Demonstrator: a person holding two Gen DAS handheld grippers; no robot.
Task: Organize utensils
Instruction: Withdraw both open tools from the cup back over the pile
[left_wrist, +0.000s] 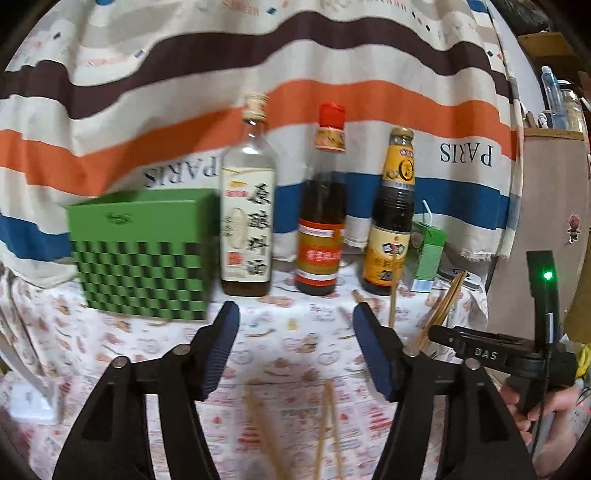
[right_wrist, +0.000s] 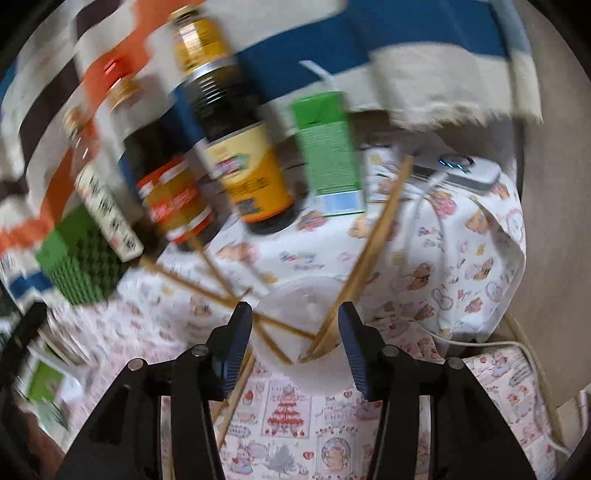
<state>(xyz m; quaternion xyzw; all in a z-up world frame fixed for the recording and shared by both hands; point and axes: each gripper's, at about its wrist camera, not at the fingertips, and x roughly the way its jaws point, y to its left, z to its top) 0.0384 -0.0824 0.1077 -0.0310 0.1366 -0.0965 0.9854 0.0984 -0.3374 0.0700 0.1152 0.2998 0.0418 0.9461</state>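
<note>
Setting: a home, at an improvised kitchen-style table. The table is covered with a white cartoon-print cloth (left_wrist: 295, 343). A striped fabric sheet printed "PARIS" (left_wrist: 466, 154) hangs behind as a backdrop. At 12 o'clock stand three glass condiment bottles (left_wrist: 320, 221); at 10 o'clock a green checkered box (left_wrist: 144, 266). Loose wooden chopsticks (right_wrist: 373, 251) lie about, some leaning in a clear plastic cup (right_wrist: 306, 314).
</note>
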